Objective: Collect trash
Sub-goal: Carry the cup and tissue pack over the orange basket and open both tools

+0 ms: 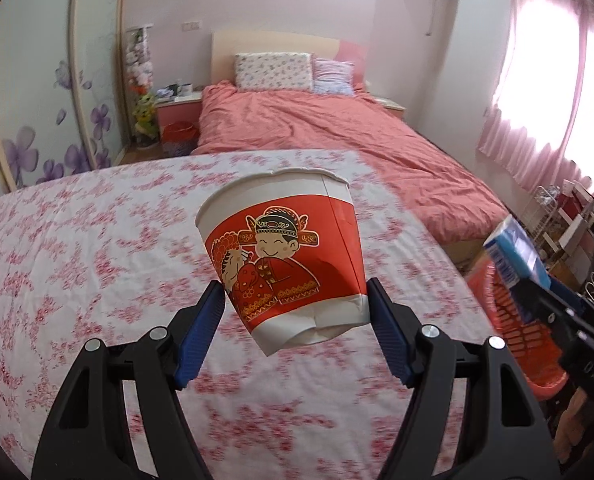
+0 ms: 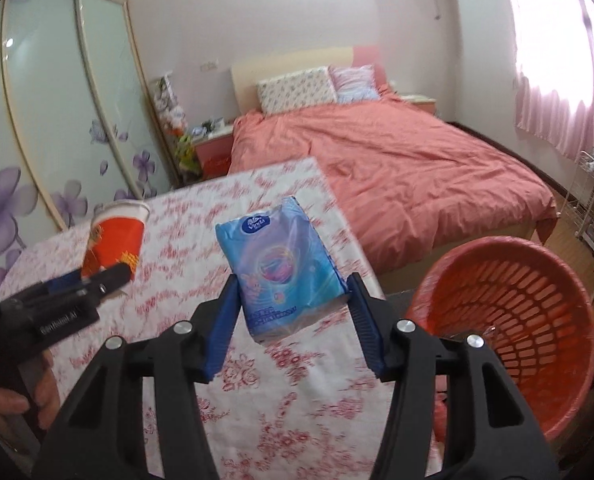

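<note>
My left gripper (image 1: pixel 295 298) is shut on a red and white paper cup (image 1: pixel 285 256) with a cartoon figure, held above the floral tablecloth; the cup's base is crushed. The cup also shows in the right wrist view (image 2: pixel 115 238), with the left gripper (image 2: pixel 97 280) on it. My right gripper (image 2: pixel 293 292) is shut on a blue tissue pack (image 2: pixel 281 264), held above the table near its right edge. The pack also shows in the left wrist view (image 1: pixel 515 252). A red plastic basket (image 2: pixel 537 320) stands to the right of the table, below the right gripper's level.
The table (image 1: pixel 77 260) carries a white cloth with pink flowers. Beyond it is a bed (image 1: pixel 337 128) with a coral cover and pillows. A wardrobe with flower decals (image 2: pixel 57 100) stands left. White racks (image 2: pixel 593 200) and pink curtains are at the right.
</note>
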The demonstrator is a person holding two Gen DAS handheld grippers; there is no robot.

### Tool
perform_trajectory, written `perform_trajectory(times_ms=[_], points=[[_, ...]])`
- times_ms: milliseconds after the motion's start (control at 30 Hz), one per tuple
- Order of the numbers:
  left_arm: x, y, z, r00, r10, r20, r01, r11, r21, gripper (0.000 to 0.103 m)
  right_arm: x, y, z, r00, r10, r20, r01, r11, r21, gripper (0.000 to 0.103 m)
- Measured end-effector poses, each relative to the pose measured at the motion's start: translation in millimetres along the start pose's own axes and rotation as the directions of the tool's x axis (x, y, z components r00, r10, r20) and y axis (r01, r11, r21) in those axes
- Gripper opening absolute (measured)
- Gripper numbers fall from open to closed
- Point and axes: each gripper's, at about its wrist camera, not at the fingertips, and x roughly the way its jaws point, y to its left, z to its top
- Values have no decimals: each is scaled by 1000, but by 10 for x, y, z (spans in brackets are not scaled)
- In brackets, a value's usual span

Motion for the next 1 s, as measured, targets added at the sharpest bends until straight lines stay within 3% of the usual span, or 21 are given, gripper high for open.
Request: perform_trajectory(times_ms=[200,533,733,1000], points=[[-98,-374,17,997,-80,19,79,996,45,71,-374,-318,44,992,-79,96,74,996,48,53],[-167,-1182,-19,970,-241,24,235,961,147,71,-797,-1051,-59,948,-270,171,238,953,187,53],[-50,-1603,-113,947,-320,-17,318,929,190,71,-911,-1462,-174,931,-320,175,268,926,265,53],[113,-2023,-229,921,-385,-67,390,892,227,71,-942,-1809,-308,925,-339,171,270,904,331,54]])
